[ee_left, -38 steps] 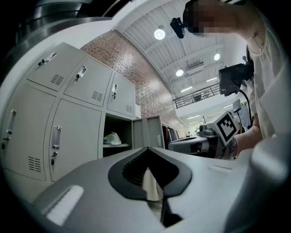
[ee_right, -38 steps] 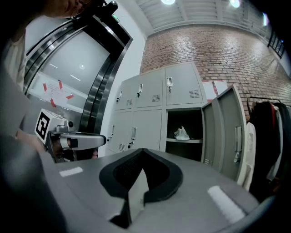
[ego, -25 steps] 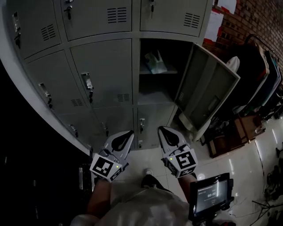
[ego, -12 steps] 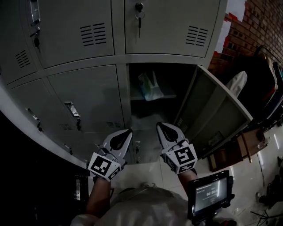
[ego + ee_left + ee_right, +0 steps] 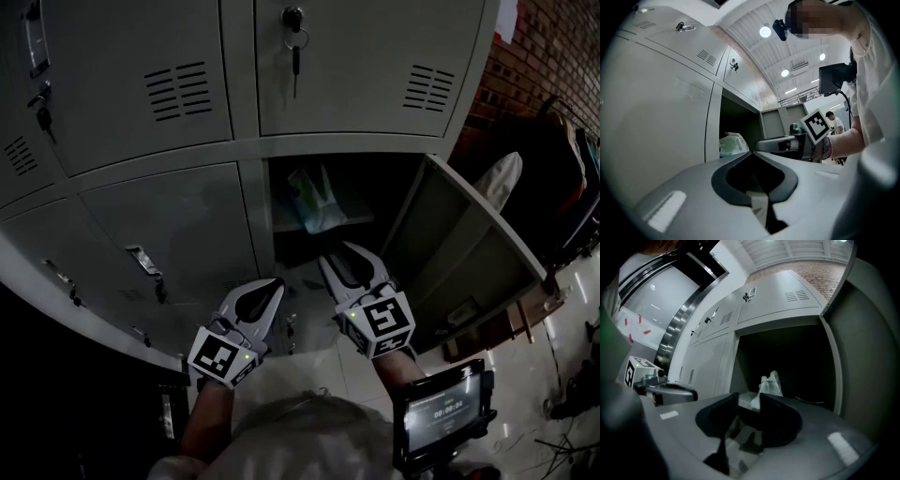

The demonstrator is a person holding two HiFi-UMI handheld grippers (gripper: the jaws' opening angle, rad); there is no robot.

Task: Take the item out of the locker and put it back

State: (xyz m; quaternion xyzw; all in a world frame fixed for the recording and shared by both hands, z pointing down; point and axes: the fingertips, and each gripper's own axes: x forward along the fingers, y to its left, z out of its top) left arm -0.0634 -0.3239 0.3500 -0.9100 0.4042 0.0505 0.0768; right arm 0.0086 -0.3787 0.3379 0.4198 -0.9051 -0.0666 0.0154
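Plastic bag [image 5: 314, 199] may get shoved deeper: my right gripper [image 5: 337, 253] has empty jaws only just opening; left gripper [image 5: 272, 284] closed.

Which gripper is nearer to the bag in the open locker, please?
Right. The right gripper, jaws just opening with nothing between, points at the bag; the left gripper sits farther left, before a closed door.

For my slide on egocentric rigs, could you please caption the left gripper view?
Shut, empty left claw held before the open locker, where a pale plastic bag sits inside.
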